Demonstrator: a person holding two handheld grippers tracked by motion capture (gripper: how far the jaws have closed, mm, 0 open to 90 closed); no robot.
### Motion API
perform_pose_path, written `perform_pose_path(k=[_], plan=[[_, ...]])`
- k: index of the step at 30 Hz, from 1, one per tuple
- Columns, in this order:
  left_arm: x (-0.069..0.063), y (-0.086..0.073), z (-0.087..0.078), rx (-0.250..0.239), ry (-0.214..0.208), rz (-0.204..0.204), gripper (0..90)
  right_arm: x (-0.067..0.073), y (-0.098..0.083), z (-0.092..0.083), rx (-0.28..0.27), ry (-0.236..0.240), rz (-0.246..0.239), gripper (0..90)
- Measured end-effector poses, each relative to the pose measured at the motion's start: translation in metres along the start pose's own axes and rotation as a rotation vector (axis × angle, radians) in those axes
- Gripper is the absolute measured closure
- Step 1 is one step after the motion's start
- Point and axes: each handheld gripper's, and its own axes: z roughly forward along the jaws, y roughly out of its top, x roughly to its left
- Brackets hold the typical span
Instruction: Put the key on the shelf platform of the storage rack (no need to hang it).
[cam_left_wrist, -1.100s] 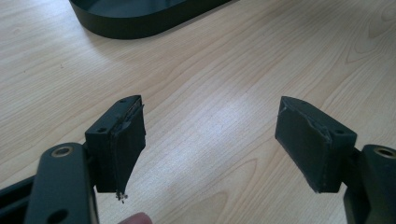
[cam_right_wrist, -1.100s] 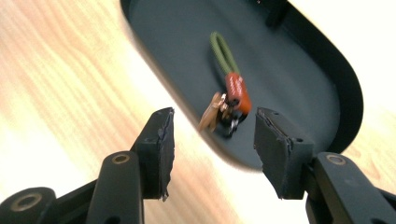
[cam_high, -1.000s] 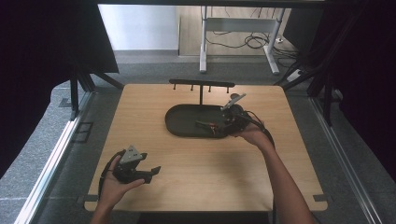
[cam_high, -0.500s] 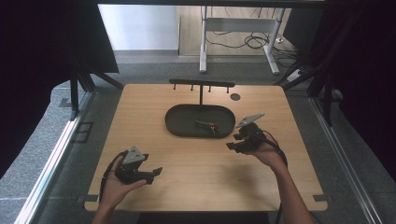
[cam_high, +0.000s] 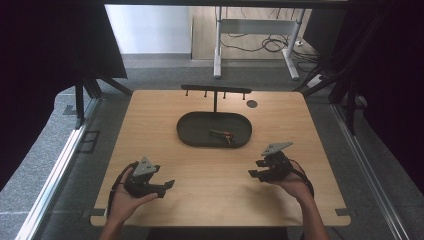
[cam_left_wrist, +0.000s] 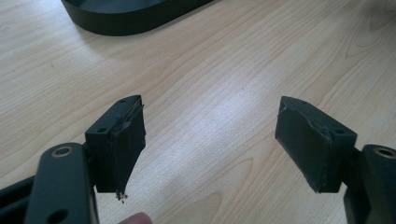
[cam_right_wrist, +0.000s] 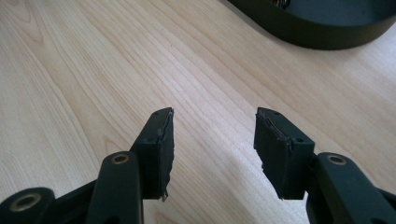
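From the high view, a small reddish-green item (cam_high: 221, 134) is seen lying in the dark oval tray (cam_high: 190, 131), with both tools held low over the bench (cam_high: 200, 185), well apart from it. The placing is judged done. In the left gripper view, the left tool (cam_left_wrist: 210, 140) is spread wide, empty. In the right gripper view, the right tool (cam_right_wrist: 214, 151) is likewise released, nothing held.

This looks like a lab or test room made for recording. A plain wooden tabletop (cam_high: 165, 125) stands on grey carpet (cam_high: 45, 165), with dark curtains (cam_high: 45, 55) on both sides. Behind it, loose cables (cam_high: 260, 45) lie on the floor near a white metal stand (cam_high: 260, 25).
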Motion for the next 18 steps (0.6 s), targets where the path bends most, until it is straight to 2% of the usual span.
perform_pose_path(k=[4,7,18], plan=[[-0.0009,0.0003,0.0005,0.0,-0.001,0.003,24.6,-0.0016,-0.0022,0.0,0.001,-0.01,0.004,48.6],[-0.0012,0.0004,0.0003,0.001,0.0,0.004,24.6,-0.0021,-0.0009,-0.0032,-0.03,-0.007,0.014,48.7],[-0.0004,0.0004,0.0003,-0.001,0.0,0.002,24.6,0.0019,-0.001,-0.003,-0.041,-0.016,0.014,45.2]])
